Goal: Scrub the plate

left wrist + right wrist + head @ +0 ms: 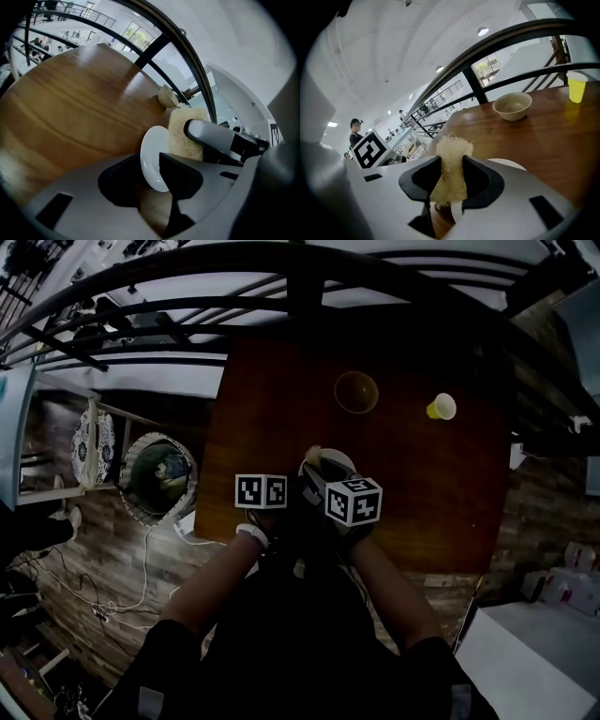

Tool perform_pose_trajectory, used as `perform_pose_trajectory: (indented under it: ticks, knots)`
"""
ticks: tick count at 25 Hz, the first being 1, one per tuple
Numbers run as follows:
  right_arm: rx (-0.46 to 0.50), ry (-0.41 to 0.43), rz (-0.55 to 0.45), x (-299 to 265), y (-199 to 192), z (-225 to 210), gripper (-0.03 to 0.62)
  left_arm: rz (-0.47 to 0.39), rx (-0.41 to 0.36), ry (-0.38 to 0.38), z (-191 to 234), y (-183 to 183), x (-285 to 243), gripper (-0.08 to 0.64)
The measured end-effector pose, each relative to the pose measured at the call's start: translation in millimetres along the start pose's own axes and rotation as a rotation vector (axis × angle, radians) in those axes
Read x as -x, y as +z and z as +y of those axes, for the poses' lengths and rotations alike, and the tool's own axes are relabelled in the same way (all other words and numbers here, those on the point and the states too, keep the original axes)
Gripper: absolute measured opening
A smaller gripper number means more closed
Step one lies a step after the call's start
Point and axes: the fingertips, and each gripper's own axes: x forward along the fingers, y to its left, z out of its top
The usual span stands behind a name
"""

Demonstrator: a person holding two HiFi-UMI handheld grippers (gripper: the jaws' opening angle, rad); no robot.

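A small white plate (153, 159) stands on edge between the jaws of my left gripper (151, 176), which is shut on its rim. A pale fibrous loofah sponge (451, 173) is clamped in my right gripper (451, 180). In the left gripper view the sponge (183, 138) presses against the plate's far face, with the right gripper's grey finger (213, 136) over it. In the head view both grippers (309, 486) meet over the near edge of the brown wooden table (441, 493), and the plate (328, 461) shows just beyond them.
A tan bowl (356, 392) sits toward the table's far side, also seen in the right gripper view as the bowl (512, 106). A yellow cup (441, 407) stands far right. Black railings run behind the table. A round basket (157, 474) lies on the floor at left.
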Motion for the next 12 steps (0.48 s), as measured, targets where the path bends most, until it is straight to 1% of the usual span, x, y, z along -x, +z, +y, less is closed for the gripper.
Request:
perform_pose_trajectory:
  ticks: [4,6,8,12]
  knots:
    - [-0.033,-0.002,0.019,-14.8,-6.9,-9.9,0.149,0.030,0.050,-0.011,7.1,-9.5,-10.4,0.132]
    - [-0.041,-0.011,0.028,-19.3,-10.4,-16.0,0.149,0.030,0.081,-0.014,11.8,-12.8,-13.4,0.087]
    - [-0.046,-0.016,0.034,-22.1,-11.8,-20.3,0.149,0.025,0.108,-0.018,14.2,-13.8,-14.8,0.058]
    - [-0.033,-0.009,0.053,-25.9,-11.1,-21.6,0.149,0.017,0.114,-0.015,10.0,-10.9,-16.8,0.055]
